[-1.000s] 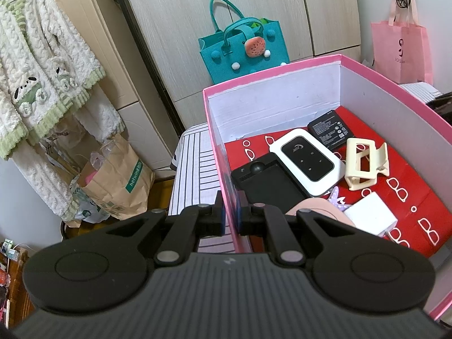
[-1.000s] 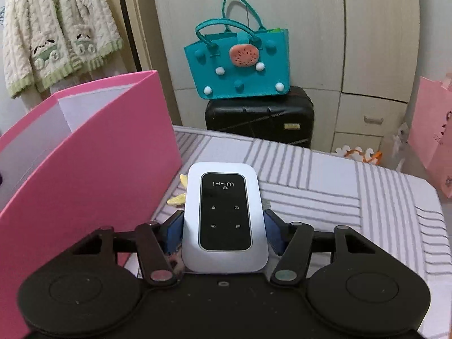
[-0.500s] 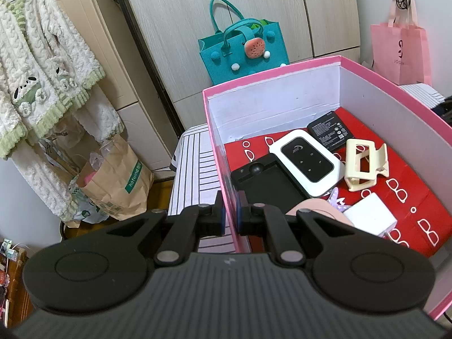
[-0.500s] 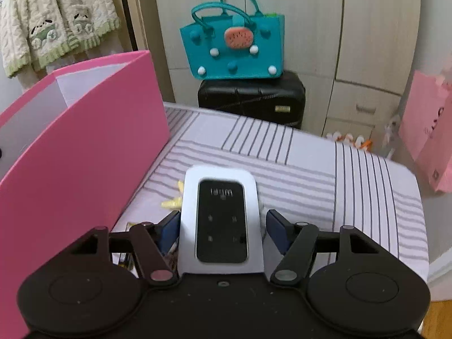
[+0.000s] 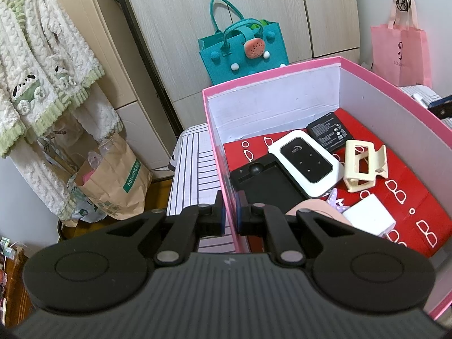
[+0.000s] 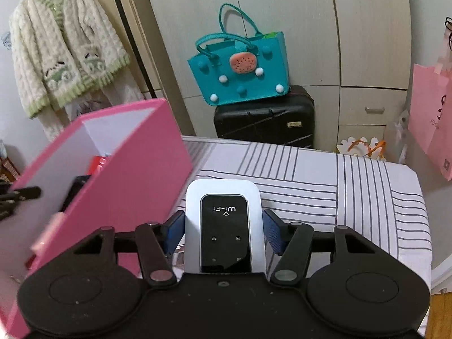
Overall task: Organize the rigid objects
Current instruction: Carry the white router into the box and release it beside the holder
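We clamped our left gripper [image 5: 229, 214] on the pink box [image 5: 217, 152] wall, while our right gripper [image 6: 224, 234] grasped a white Wi-Fi router [image 6: 224, 226].

A: The box [image 5: 367, 82] looks like matt card, pink outside, plain white inside. Its floor [image 5: 418, 195] is smooth red paper with white print.

B: The router [image 6: 224, 226] is glossy plastic: white shell, shiny black face. The other router [image 5: 306, 162] in the box has the same finish.

A: The clip [image 5: 363, 166] is smooth cream plastic. The battery [image 5: 330, 132] is matt black.

B: The bedsheet [image 6: 353, 186] is striped cloth. The cardigan [image 6: 65, 45] is fluffy knit, the tote [image 6: 240, 70] soft felt.

A: The suitcase [image 6: 265, 121] is hard black plastic, the wardrobe [image 5: 254, 2] pale wood-grain.
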